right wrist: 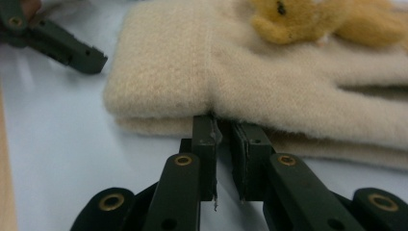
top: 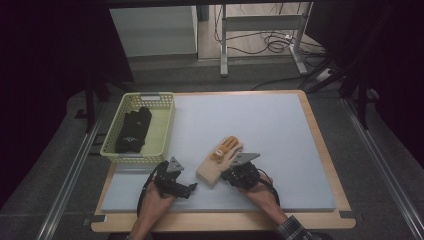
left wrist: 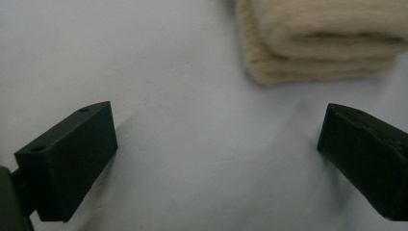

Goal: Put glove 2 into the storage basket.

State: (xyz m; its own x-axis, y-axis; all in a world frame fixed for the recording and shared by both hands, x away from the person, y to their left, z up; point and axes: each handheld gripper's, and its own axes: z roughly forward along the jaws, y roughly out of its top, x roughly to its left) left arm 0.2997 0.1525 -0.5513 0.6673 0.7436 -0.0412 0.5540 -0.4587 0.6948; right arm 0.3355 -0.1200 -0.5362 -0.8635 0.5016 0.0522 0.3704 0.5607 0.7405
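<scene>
A pair of cream gloves (top: 214, 167) with yellow fingers lies stacked on the pale mat (top: 265, 125), cuffs toward me. My right gripper (top: 227, 175) sits at the near right edge of the stack. In the right gripper view its jaws (right wrist: 226, 126) stand almost together, nipping the edge of the upper glove (right wrist: 250, 72) at their tips. My left gripper (top: 193, 188) rests low on the mat just left of the cuffs. Its jaws (left wrist: 216, 159) stand wide apart with bare mat between them and the glove cuffs (left wrist: 327, 43) lying beyond.
A yellow mesh basket (top: 150, 98) stands at the table's left with dark gloves (top: 134, 131) inside. The mat covers a wooden table (top: 322, 150). Behind it are floor, a desk frame and loose cables.
</scene>
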